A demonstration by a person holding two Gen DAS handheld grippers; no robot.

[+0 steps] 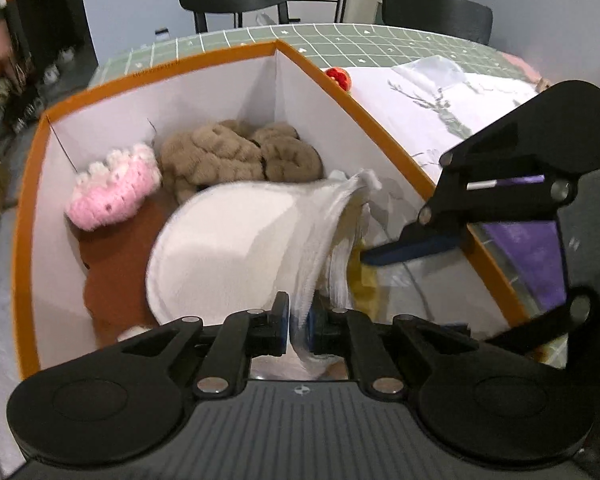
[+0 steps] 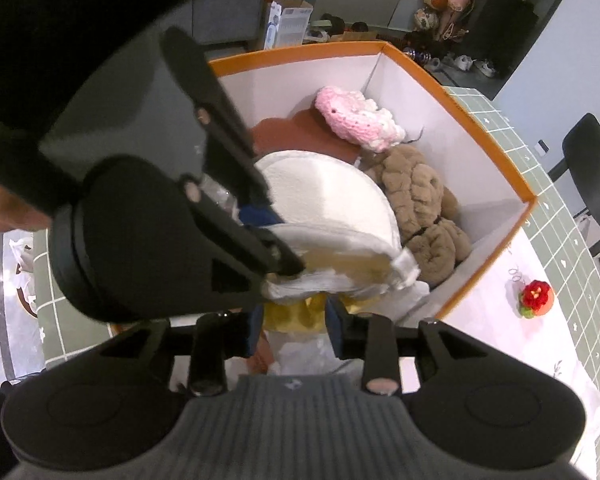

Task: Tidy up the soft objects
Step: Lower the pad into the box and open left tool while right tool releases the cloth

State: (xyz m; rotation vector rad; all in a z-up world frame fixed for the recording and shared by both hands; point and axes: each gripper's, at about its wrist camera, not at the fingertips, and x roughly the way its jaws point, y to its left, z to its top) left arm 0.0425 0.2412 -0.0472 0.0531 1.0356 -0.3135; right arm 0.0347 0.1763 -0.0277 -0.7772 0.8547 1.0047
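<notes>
Fingers of left gripper (image 1: 299, 322) pinch one white cloth (image 1: 236, 240); right gripper (image 2: 293, 330) slack around one yellow fabric (image 2: 296, 314); one box (image 1: 204, 60).

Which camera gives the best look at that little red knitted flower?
The right wrist view: the red knitted flower sits whole on the white cloth beside the orange box. The left wrist view shows only part of it behind the box's rim.

Fluffy white cloth (image 1: 228, 248), pink crochet yarn (image 1: 114, 196), smooth matt cardboard box (image 1: 204, 100)
</notes>
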